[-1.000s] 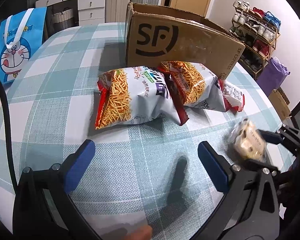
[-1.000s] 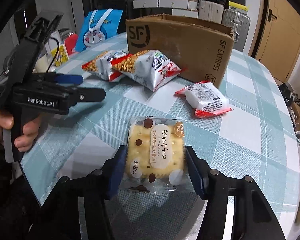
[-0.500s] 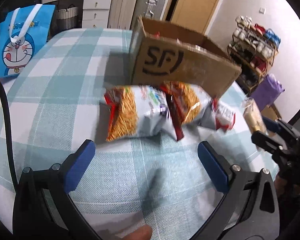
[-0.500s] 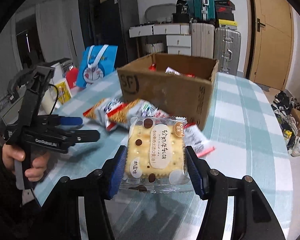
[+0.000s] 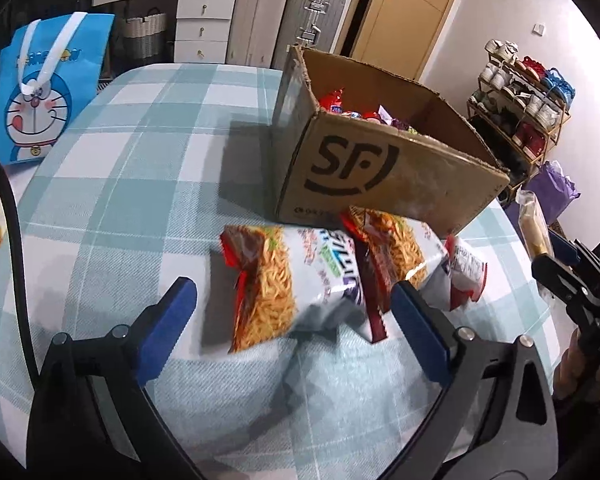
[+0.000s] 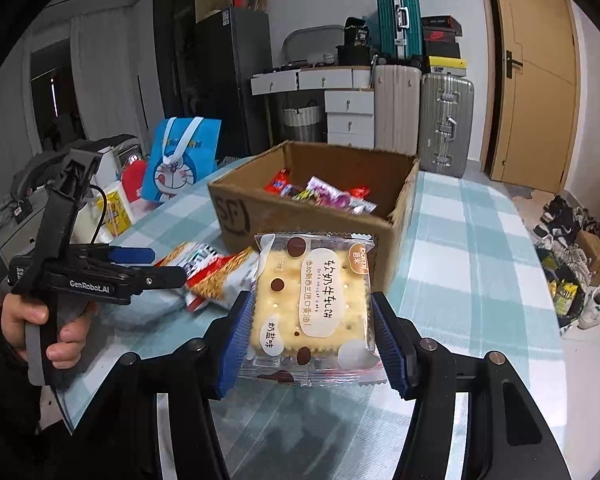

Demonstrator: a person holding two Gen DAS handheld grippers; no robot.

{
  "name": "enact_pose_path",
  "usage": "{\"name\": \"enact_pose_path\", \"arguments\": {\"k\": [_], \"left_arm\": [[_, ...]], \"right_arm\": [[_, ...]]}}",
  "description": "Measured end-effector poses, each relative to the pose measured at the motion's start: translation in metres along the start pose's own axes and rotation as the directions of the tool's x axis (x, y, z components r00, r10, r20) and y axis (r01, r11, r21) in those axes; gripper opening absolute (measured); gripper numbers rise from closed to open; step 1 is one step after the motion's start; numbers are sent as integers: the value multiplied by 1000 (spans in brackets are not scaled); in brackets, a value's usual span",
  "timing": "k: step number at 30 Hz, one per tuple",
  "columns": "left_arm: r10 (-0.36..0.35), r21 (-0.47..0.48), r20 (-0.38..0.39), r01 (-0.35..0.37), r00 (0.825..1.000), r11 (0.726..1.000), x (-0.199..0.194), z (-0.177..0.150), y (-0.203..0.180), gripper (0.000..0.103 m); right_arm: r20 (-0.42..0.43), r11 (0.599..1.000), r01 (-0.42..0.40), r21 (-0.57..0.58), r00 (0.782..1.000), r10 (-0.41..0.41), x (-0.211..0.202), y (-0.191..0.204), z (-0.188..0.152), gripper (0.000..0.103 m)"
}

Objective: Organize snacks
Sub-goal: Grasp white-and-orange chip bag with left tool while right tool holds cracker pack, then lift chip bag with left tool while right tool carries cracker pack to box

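The desk (image 5: pixel 132 184), covered in a teal checked cloth, carries a cardboard box (image 5: pixel 380 176) printed with "SF", which serves as the landmark here. Several small wrapped snacks (image 6: pixel 324 196) are already seen inside the box, so part of the sorting can be judged done.

Just in front of the box, on the cloth, three packets are left: a large noodle-snack bag (image 5: pixel 292 284), a second noodle-snack bag (image 5: pixel 396 248) overlapping it and touching the box's front wall, and a small red-and-white packet (image 5: pixel 464 272) beside that one.

A biscuit packet (image 6: pixel 310 300) is held off the desk, in front of the box and below its rim in the right wrist view, clamped at both side edges by the right claw (image 6: pixel 312 344). It is judged to be next for the box.

The left claw (image 5: pixel 296 332) is spread wide and empty, poised over the near end of the large noodle-snack bag, nothing between its pads.

By this count, one packet is in transit and three are yet to be picked up.
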State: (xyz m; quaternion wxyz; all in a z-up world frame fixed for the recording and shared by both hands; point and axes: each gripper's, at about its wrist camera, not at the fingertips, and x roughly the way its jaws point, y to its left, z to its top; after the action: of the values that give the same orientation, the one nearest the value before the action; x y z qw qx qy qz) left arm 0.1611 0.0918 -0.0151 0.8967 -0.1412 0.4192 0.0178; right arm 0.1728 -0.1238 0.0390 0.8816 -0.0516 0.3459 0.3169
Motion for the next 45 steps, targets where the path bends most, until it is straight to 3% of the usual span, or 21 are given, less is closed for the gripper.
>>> {"name": "enact_pose_path", "arguments": {"k": [5, 9, 15, 19, 23, 28, 33, 38, 45], "left_arm": [[8, 4, -23, -7, 1000, 1000, 11, 5, -1, 92], [-27, -53, -33, 25, 999, 998, 11, 4, 9, 92], [18, -22, -19, -18, 1000, 1000, 15, 3, 7, 92], [14, -53, -18, -15, 1000, 998, 13, 4, 15, 92], [59, -65, 10, -58, 998, 996, 8, 6, 21, 92], [39, -12, -29, -39, 999, 999, 17, 1, 12, 91], [25, 22, -29, -24, 999, 999, 21, -3, 4, 73], [-22, 27, 32, 21, 999, 999, 13, -6, 3, 54], [-47, 70, 39, 45, 998, 997, 3, -9, -8, 49]], "right_arm": [[9, 1000, 8, 3, 1000, -8, -1, -2, 3, 59], [10, 1000, 3, 13, 1000, -3, -3, -5, 3, 59], [-3, 1000, 5, 19, 1000, -5, 2, -6, 1, 59], [-3, 1000, 6, 9, 1000, -6, 2, -3, 0, 59], [1, 1000, 6, 8, 1000, -6, 1, -2, 1, 59], [-1, 1000, 5, 6, 1000, -5, 2, -3, 0, 59], [0, 1000, 2, 6, 1000, -2, 2, -3, 0, 59], [-1, 1000, -6, 3, 1000, 6, 1, -2, 0, 59], [10, 1000, -8, 1, 1000, 8, -2, 0, 1, 59]]}}
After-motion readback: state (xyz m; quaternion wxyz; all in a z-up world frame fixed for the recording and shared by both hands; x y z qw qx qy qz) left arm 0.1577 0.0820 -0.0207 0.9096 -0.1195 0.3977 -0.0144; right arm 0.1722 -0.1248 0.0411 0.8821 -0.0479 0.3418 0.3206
